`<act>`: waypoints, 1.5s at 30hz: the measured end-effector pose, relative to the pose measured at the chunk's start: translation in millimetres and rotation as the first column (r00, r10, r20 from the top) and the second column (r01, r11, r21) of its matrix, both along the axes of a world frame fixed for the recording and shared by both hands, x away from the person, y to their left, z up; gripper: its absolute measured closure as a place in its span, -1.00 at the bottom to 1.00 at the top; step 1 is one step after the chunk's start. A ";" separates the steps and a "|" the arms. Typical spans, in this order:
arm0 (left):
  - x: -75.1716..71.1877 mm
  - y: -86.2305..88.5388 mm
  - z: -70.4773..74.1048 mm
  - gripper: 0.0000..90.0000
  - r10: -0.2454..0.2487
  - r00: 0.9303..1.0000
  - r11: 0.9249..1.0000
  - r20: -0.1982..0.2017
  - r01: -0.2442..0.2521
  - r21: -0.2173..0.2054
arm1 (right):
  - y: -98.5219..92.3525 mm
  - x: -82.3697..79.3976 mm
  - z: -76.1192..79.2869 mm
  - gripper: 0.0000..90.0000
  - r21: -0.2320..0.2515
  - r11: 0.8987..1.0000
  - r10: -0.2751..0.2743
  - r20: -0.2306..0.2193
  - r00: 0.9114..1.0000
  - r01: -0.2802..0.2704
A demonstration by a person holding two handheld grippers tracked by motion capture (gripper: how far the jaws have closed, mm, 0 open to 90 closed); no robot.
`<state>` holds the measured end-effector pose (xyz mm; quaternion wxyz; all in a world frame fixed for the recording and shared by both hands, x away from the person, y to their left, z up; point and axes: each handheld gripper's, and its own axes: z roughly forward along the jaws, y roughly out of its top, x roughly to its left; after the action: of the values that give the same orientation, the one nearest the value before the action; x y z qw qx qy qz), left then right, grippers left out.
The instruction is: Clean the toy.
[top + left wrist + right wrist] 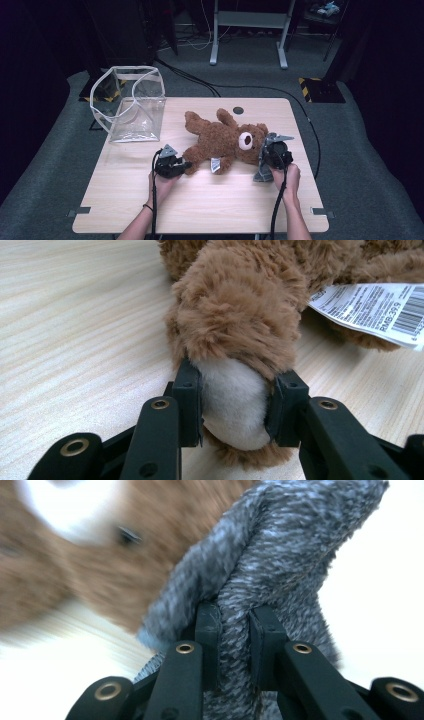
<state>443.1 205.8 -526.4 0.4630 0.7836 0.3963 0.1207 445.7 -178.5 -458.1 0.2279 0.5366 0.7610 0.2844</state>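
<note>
Both grippers grip the plush bear's outfit and limb, ready to dress or undress it.

The left gripper [234,400] pinches the white-soled paw of the brown plush teddy bear [225,140], pinning it so the toy stays put, while the right gripper [235,630] is pressed together on a fold of grey knitted fabric [280,565] at the bear's head, likely to pull it. The bear lies on its back mid-tabletop [200,200], paper tag [370,307] beside the held leg. A clear plastic bag [132,102] stands well apart at the far left corner; bare wood lies toward the person, the right edge near.
</note>
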 end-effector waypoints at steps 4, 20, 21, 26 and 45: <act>0.0 -0.4 -0.4 0.42 0.004 1.000 1.000 0.006 -0.004 -0.002 | 18.6 -6.2 22.4 0.73 -0.003 0.998 0.065 0.077 0.995 -0.065; 0.6 0.2 -0.5 0.43 0.004 1.000 1.000 0.000 -0.004 -0.008 | 19.8 -9.5 -8.2 0.73 -0.044 0.996 0.073 -0.002 0.997 -0.074; 0.6 0.2 -0.5 0.43 0.003 1.000 1.000 0.000 -0.003 -0.007 | 25.0 -12.3 -0.3 0.73 -0.040 0.995 0.094 0.026 0.995 -0.093; 0.7 0.5 -0.4 0.43 0.001 1.000 1.000 -0.001 -0.001 -0.005 | 55.0 -15.1 23.9 0.72 -0.046 0.982 0.184 0.084 0.979 -0.181; 1.6 1.0 -0.7 0.43 -0.001 1.000 1.000 -0.011 0.001 -0.015 | 61.8 -1.7 -4.8 0.73 -0.085 0.976 0.203 -0.004 0.979 -0.202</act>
<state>444.7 206.8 -527.1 0.4668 0.7809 0.3994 0.1134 444.0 -116.7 -462.9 0.2223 0.4455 0.8226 0.2747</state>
